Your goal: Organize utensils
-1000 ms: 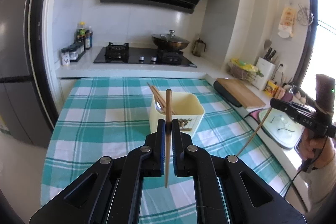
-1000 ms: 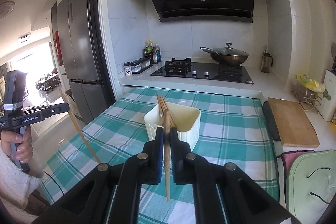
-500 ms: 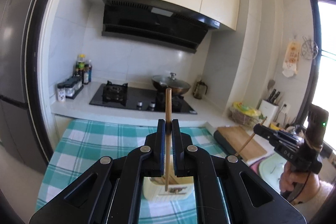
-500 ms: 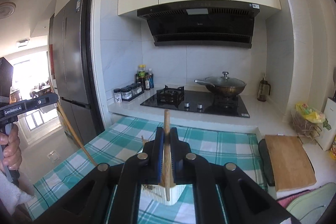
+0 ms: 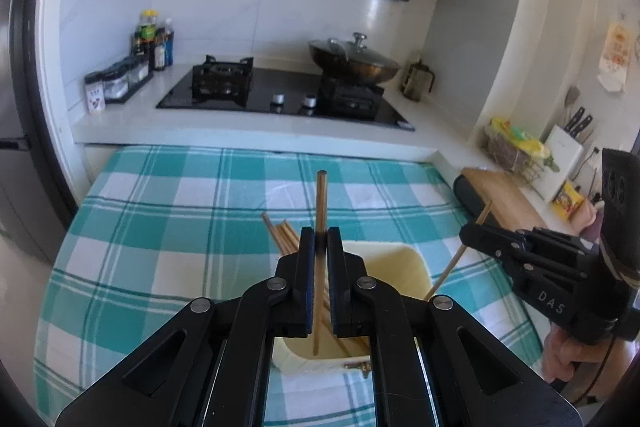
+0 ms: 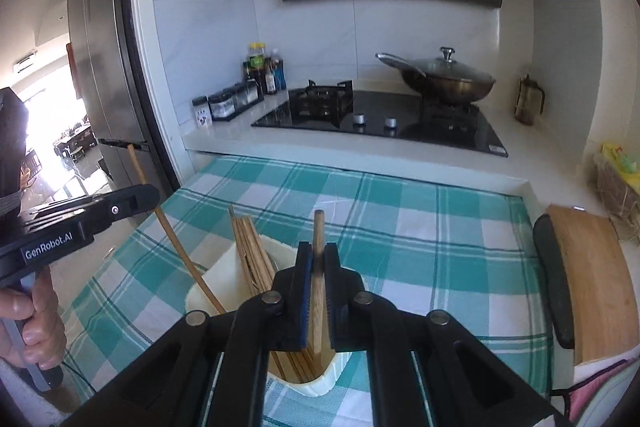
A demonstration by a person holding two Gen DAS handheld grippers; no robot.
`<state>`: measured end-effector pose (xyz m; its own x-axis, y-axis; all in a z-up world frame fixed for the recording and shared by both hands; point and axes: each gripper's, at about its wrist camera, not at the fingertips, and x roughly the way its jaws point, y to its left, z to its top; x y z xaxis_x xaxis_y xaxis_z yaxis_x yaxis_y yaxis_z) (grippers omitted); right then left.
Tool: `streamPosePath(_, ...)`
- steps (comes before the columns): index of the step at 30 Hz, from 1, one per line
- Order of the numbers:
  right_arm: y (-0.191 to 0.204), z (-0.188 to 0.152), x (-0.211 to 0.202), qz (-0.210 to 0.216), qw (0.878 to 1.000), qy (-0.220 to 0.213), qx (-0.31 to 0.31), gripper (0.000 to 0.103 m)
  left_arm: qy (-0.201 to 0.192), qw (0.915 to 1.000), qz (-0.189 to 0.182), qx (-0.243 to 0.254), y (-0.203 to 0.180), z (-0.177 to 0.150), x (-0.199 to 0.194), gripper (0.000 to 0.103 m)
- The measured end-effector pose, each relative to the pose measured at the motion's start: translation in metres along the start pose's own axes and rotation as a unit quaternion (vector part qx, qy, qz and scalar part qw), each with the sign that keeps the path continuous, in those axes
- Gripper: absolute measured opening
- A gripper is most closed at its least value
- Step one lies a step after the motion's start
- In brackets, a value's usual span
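A cream plastic container (image 5: 405, 260) stands on the teal checked tablecloth (image 5: 168, 227) and holds several wooden chopsticks (image 5: 282, 235). My left gripper (image 5: 320, 239) is shut on one upright chopstick (image 5: 321, 203), whose lower end hangs over the container's mouth. In the right wrist view my right gripper (image 6: 318, 255) is shut on another chopstick (image 6: 319, 229), and its lower end reaches into the container (image 6: 206, 293) beside the chopsticks (image 6: 249, 251) standing there. Each gripper shows in the other's view: the right gripper (image 5: 466, 235) with its slanted chopstick (image 5: 454, 263), the left gripper (image 6: 154, 193) with its own (image 6: 176, 241).
Behind the table runs a white counter with a black gas hob (image 5: 280, 95), a lidded wok (image 6: 448, 77) and condiment bottles (image 5: 154, 43). A wooden cutting board (image 6: 592, 279) and a knife block (image 5: 566, 155) lie to the right. A fridge (image 6: 100, 87) stands on the left.
Both grippers have come forward and down over the container, each still shut on its chopstick. The chopsticks' lower ends now sit at the container's mouth, and the two grippers are closer together.
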<state>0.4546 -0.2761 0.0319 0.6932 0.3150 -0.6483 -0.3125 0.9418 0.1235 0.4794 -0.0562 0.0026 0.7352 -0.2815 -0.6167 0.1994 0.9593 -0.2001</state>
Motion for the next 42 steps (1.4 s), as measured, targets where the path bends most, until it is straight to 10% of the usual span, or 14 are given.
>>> streamPosePath(5,0.0,0.001,0.017,0.02,0.999,0.003,0.029,0.012,0.005,0.9998,0.022,0.001,0.007,-0.002,-0.008,0.031)
streamPosePath(7,0.0,0.004,0.004,0.023,0.999,-0.021,0.039,0.034,-0.017,0.9994,0.03,0.007,0.009,-0.001,-0.03,0.061)
streamPosePath(13,0.013,0.007,-0.086,-0.016,0.991,-0.128,0.034,0.061,-0.081,0.9925,0.068,0.061,-0.012,-0.016,-0.117,0.102)
streamPosePath(22,0.059,-0.068,-0.201,-0.067,0.985,-0.158,0.027,0.103,-0.088,0.991,0.071,0.071,-0.051,-0.104,-0.194,0.103)
streamPosePath(31,0.086,-0.132,-0.232,-0.094,0.99,-0.101,0.033,0.103,-0.092,0.9929,0.064,0.041,-0.065,-0.133,-0.228,0.103)
streamPosePath(37,0.091,-0.136,-0.241,-0.12,0.987,-0.106,0.029,0.103,-0.09,0.9822,0.158,0.049,-0.073,-0.137,-0.231,0.103)
streamPosePath(42,0.101,-0.138,-0.245,-0.121,0.987,-0.109,0.018,0.103,-0.079,0.983,0.16,0.042,-0.07,-0.141,-0.234,0.103)
